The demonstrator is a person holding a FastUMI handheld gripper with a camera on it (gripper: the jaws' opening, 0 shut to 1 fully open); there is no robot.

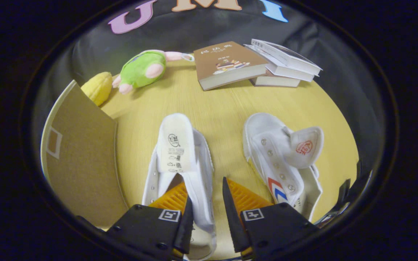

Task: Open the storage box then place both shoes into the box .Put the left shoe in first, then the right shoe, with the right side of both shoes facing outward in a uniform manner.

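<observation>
Evidently the hand-held gripper (206, 203) is set for a pinch on the near shoe (180, 163); its fingers stand apart, one inside the shoe's opening under the raised tongue, the other outside along the shoe's side wall, so that the wall lies between them — not yet squeezed, as far as I can judge, since a gap shows on the outer side. That placement makes sense: the upper's edge is thin cloth, the easiest part to grasp and lift.

The second shoe (285, 159) lies ahead and to the right of the fingers, tipped on its side with the tongue flopped out and a striped mark showing; the two are well apart. A cardboard box (82, 159) stands to the left of the fingers, one flat brown face toward them — whether it is open I cannot tell.

The gripper is pitched downward, low over the tabletop (223, 108). Beyond the shoes lie a plush toy (142, 69), a yellow toy (98, 87) and stacked books (252, 63).
</observation>
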